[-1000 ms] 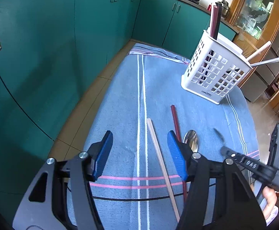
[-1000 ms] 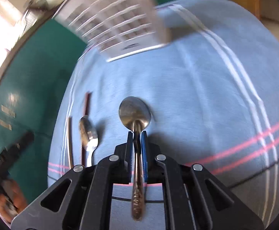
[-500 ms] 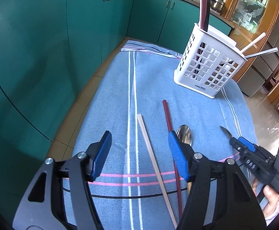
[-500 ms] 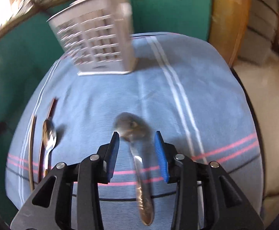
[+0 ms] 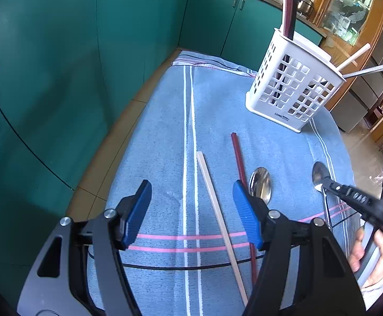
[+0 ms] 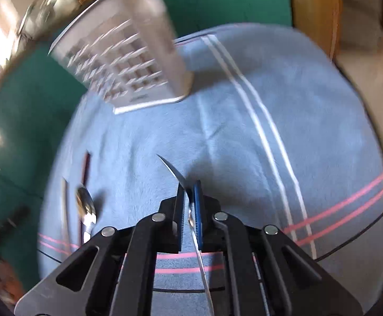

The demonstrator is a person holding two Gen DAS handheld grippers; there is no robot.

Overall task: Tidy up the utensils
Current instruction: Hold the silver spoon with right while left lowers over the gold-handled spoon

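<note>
My right gripper (image 6: 189, 205) is shut on a steel spoon (image 6: 174, 171), seen edge-on, bowl forward; it also shows at the right of the left wrist view (image 5: 320, 176). My left gripper (image 5: 191, 210) is open and empty above the blue cloth. Between and beyond its fingers lie a pale wooden chopstick (image 5: 212, 200), a dark red chopstick (image 5: 240, 163) and a second spoon (image 5: 260, 184). The white perforated utensil basket (image 5: 294, 84) stands upright at the far right and holds several chopsticks. It appears blurred in the right wrist view (image 6: 128, 60).
The blue striped cloth (image 5: 165, 137) covers a small table. Teal cabinets (image 5: 59, 65) run along the left and back. The floor drops off past the cloth's left and right edges. A wooden cabinet (image 5: 349, 13) stands at the back right.
My right gripper was open over the spoon half a second ago; it has shut on it and turned it on edge. The left gripper has stayed open, shifting slightly.
</note>
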